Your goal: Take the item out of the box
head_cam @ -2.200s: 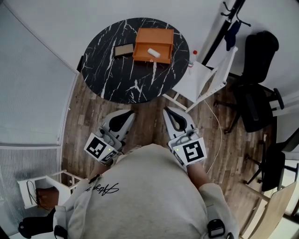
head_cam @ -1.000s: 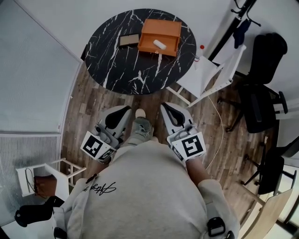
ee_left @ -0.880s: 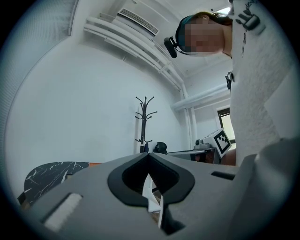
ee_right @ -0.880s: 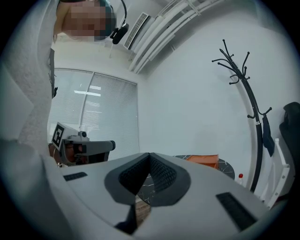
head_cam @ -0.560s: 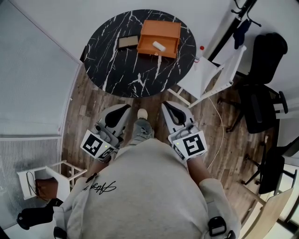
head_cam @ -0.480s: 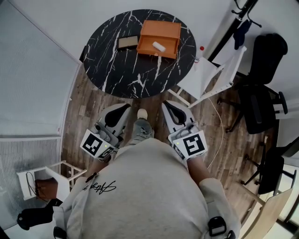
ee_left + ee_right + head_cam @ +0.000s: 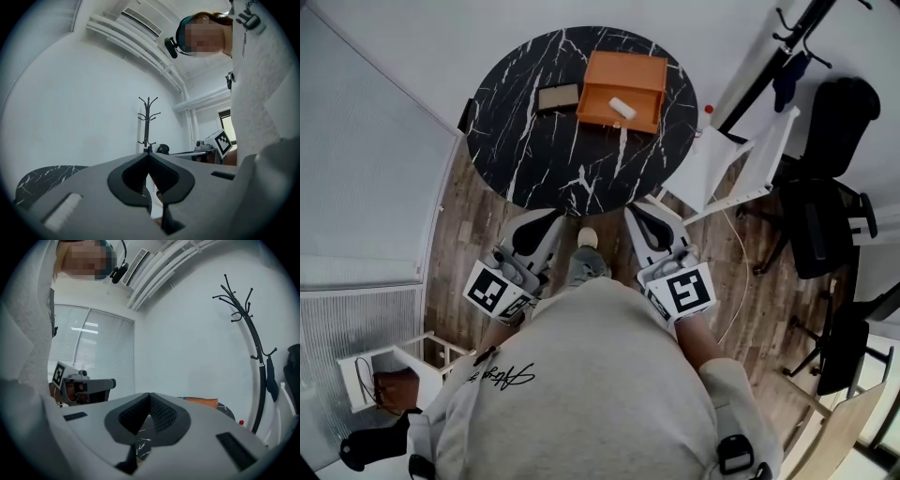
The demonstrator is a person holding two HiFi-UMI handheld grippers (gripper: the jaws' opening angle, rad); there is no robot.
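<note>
An open orange box (image 7: 623,89) lies at the far side of the round black marble table (image 7: 534,159), and a small white item (image 7: 622,108) rests inside it. Both grippers hang low in front of my body, at the table's near edge and far from the box. My left gripper (image 7: 557,219) is shut and holds nothing; its jaws (image 7: 149,155) meet at the tips. My right gripper (image 7: 634,215) is shut too, with its jaws (image 7: 150,395) pressed together and empty. The right gripper view shows the box (image 7: 202,402) as an orange strip beyond the jaws.
A flat brown block (image 7: 558,97) lies left of the box. A white folding chair (image 7: 722,159) stands to the table's right, with a black coat stand (image 7: 769,70) and black office chairs (image 7: 825,197) beyond. A white stool (image 7: 370,375) is at lower left. My shoe (image 7: 587,240) shows between the grippers.
The table has drawn nearer: its near edge now reaches the gripper tips as I step toward it. Both grippers stay shut and keep their place before my body.
</note>
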